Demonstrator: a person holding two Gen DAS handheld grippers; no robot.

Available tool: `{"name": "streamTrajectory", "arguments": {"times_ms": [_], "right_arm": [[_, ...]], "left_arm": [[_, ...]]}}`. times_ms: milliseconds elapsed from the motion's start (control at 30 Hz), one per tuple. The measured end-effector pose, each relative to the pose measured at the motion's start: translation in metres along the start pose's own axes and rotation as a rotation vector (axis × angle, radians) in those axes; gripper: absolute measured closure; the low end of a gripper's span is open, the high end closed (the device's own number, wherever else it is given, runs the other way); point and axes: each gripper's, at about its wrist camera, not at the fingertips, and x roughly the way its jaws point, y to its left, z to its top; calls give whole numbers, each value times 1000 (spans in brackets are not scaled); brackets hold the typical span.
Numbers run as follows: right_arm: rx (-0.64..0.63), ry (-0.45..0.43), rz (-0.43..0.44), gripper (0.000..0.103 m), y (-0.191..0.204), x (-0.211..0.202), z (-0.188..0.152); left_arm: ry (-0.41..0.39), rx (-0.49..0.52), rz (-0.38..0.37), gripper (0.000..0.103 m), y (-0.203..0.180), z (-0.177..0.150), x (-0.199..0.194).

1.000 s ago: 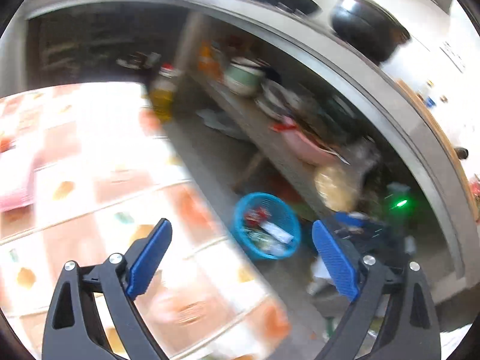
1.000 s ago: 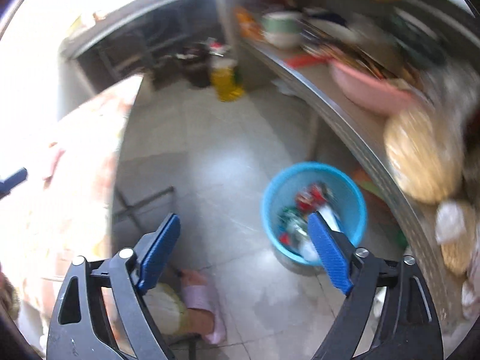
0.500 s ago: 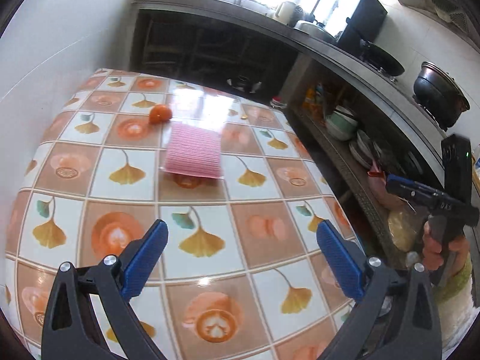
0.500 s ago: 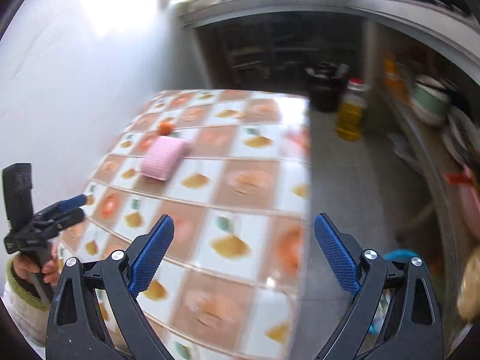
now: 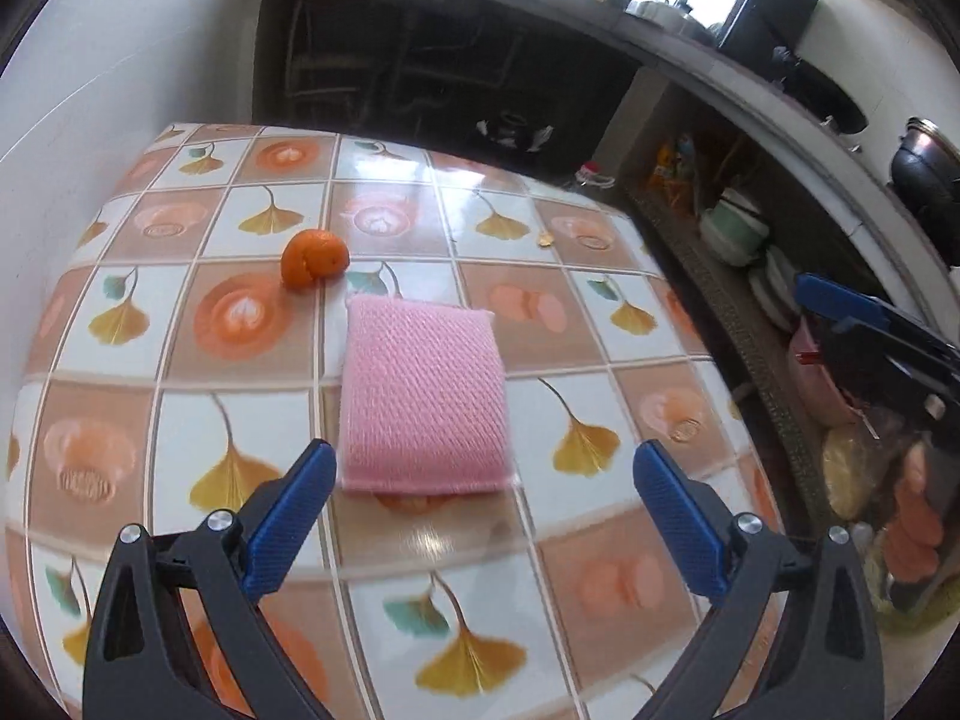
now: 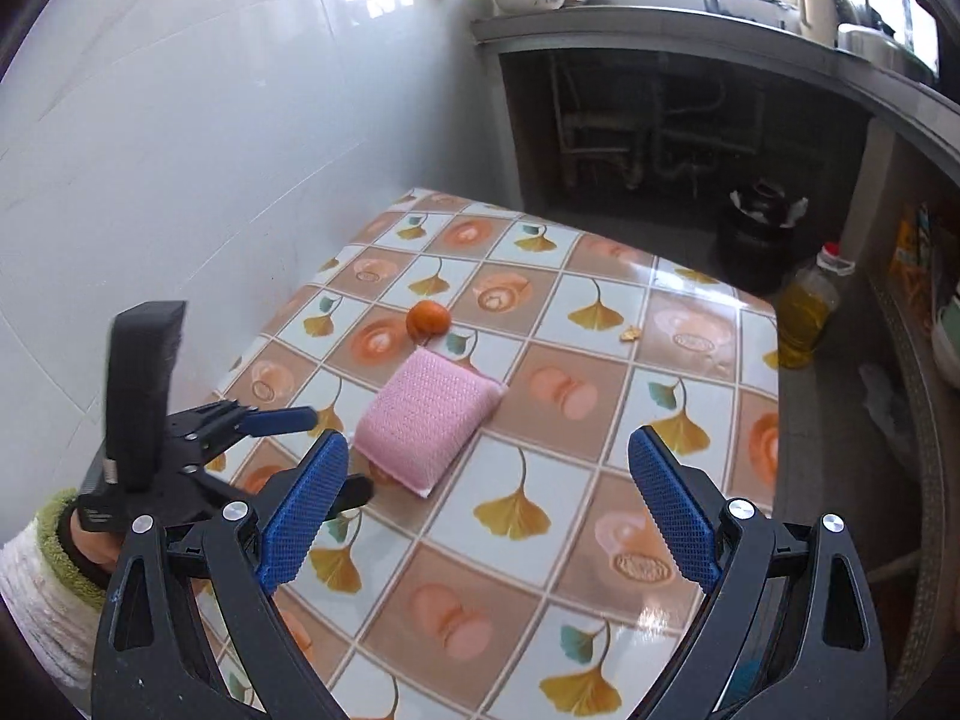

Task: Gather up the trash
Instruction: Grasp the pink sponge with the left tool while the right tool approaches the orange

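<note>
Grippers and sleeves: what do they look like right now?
Both the left gripper and the right gripper have black triangular-cutout arms with silver bolts and blue textured pads. The left one has a tall black handle block. The sleeve is white knit under a green fleecy cuff.

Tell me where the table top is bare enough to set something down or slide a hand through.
Most of the table is bare: the near half in front of the pink sponge, and the right side out to the edge, apart from a small scrap. The far corner by the wall is free too. It is tight only mid-table, where the orange peel sits just behind the sponge.
</note>
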Motion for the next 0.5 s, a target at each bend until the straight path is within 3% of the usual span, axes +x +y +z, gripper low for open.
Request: {"name": "streamTrajectory", "arguments": {"times_ms": [233, 333, 367, 500], "right_arm": [[25, 30, -2, 13, -17, 24, 9], [36, 34, 3, 13, -21, 31, 15], [39, 35, 4, 13, -22, 33, 17], [43, 39, 30, 13, -22, 45, 29]], "left_arm": [[123, 67, 115, 6, -1, 14, 58], [119, 72, 134, 11, 3, 11, 62], [117, 65, 127, 20, 5, 10, 62], [99, 46, 118, 24, 17, 4, 51]]}}
